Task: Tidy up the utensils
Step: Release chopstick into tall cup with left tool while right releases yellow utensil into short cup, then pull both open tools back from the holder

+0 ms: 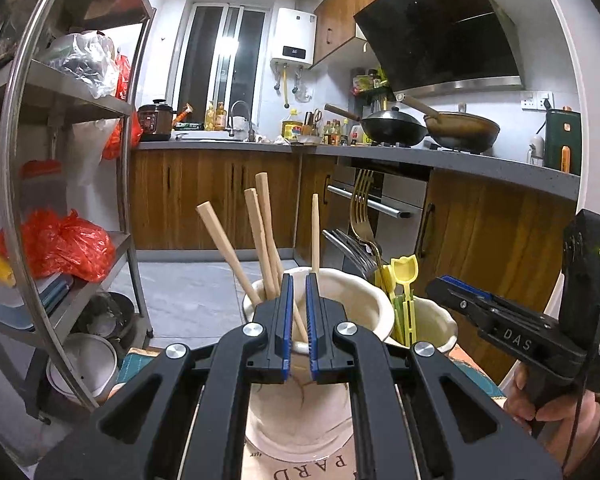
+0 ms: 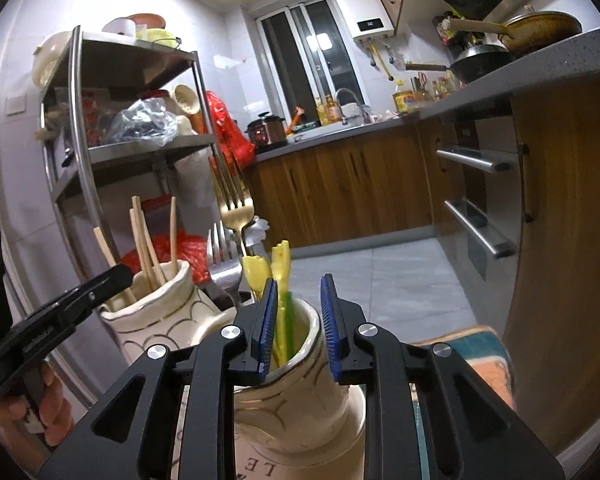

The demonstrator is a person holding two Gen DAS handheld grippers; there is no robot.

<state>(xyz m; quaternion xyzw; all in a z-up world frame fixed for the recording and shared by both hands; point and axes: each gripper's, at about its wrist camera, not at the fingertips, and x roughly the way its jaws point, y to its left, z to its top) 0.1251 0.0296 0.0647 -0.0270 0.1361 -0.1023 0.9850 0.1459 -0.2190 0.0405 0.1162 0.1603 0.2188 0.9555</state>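
Observation:
A cream jar (image 1: pixel 342 300) holds several wooden chopsticks (image 1: pixel 228 246). My left gripper (image 1: pixel 299 276) hovers at its rim, shut; one chopstick in the jar shows through the thin slit between the pads, apparently not gripped. From the right wrist view this gripper (image 2: pixel 116 274) reaches the chopstick jar (image 2: pixel 160 320) from the left. A second cream jar (image 2: pixel 300 400) holds yellow and green plastic utensils (image 2: pixel 278 256). My right gripper (image 2: pixel 300 280) stands open over its mouth, the utensils beside the left pad. A gold fork (image 2: pixel 232 204) and silver forks (image 2: pixel 220 244) rise behind the jars.
A steel shelf rack (image 1: pixel 60 100) with red bags stands on the left. The counter (image 1: pixel 380 152) with two woks and wooden cabinets runs along the back and right. Oven handles (image 2: pixel 476 164) are close on the right. A patterned mat (image 2: pixel 480 348) lies under the jars.

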